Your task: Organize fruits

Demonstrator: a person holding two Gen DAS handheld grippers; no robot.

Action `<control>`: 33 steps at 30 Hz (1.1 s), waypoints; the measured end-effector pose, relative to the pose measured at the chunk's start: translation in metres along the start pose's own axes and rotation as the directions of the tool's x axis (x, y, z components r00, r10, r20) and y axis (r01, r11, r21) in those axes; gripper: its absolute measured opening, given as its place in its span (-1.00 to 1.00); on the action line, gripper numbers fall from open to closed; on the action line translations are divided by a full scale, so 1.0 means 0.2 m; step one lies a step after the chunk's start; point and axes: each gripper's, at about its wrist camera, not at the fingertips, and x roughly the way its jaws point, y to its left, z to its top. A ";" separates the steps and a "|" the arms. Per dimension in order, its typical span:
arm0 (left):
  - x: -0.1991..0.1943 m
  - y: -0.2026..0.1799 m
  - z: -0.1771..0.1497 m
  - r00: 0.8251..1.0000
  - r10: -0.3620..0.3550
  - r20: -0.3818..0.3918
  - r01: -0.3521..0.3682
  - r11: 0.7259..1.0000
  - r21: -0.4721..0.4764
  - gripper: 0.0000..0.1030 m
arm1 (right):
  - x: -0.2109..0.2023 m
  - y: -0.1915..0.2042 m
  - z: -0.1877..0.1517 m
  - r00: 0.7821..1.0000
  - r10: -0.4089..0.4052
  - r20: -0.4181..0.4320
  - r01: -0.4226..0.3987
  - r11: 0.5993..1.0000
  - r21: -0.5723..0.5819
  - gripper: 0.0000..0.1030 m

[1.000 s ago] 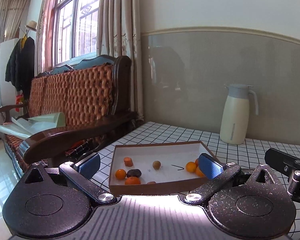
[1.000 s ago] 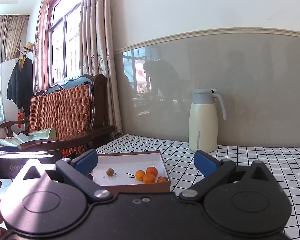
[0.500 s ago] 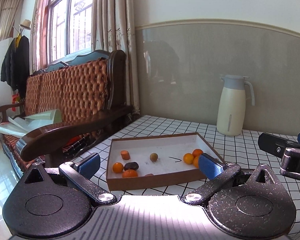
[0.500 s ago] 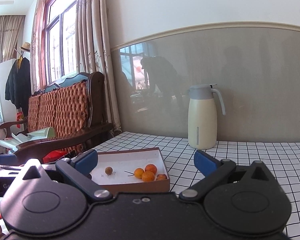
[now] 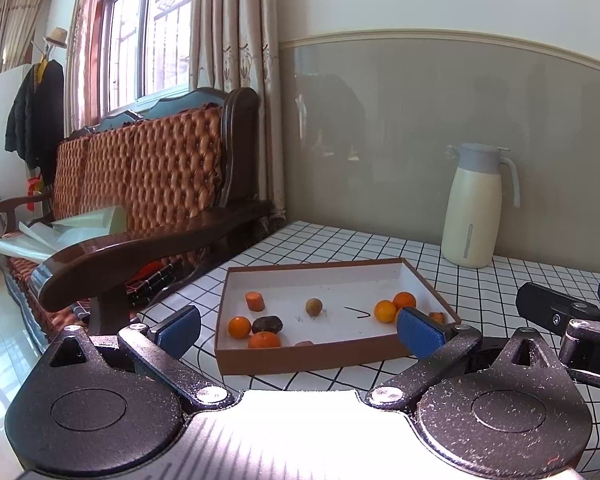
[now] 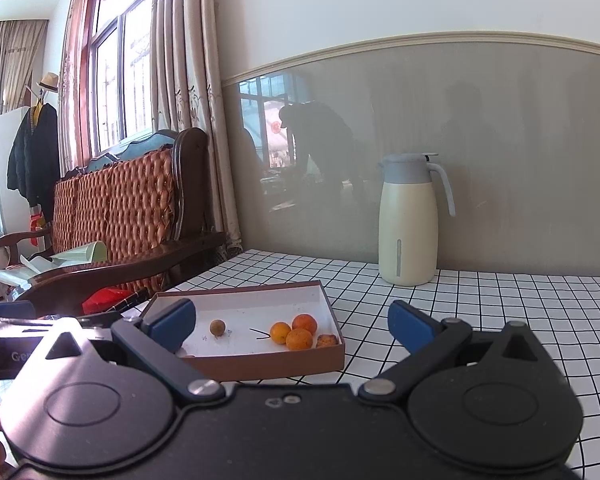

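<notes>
Left gripper is nearest, fingers spread wide, nothing between them, held low over the checked table and aimed at the box. Right gripper is likewise spread and empty, pointing at the box's right end; both look poised for a pick, though which fruit is unclear.

All fruit lies inside the shallow brown box, none on the table. Near left: two oranges flanking a dark brown piece, with an orange chunk just behind. Middle: one small brownish round fruit, alone. Right end: three oranges clustered, touching, with a shrivelled brown bit beside them in the corner. A thin twig lies between the middle fruit and the right cluster.

The grouping could be a sort half done or finished; the frames don't settle it.

Farther back, a cream jug stands by the wall, well clear of the box, probably unrelated. A sofa sits left of the table.
</notes>
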 end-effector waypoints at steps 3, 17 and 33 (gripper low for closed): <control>0.00 0.00 0.00 1.000 0.002 0.005 -0.002 1.000 0.002 1.00 | 0.00 0.00 0.00 1.000 0.002 0.000 -0.002 1.000 -0.001 0.88; 0.01 0.01 0.03 1.000 0.002 0.012 -0.002 1.000 0.007 1.00 | 0.01 0.00 0.01 1.000 0.005 -0.002 -0.005 1.000 -0.004 0.88; 0.02 0.01 0.05 1.000 0.004 0.011 -0.004 1.000 0.007 1.00 | 0.02 0.01 0.02 1.000 0.008 -0.005 -0.008 1.000 -0.009 0.88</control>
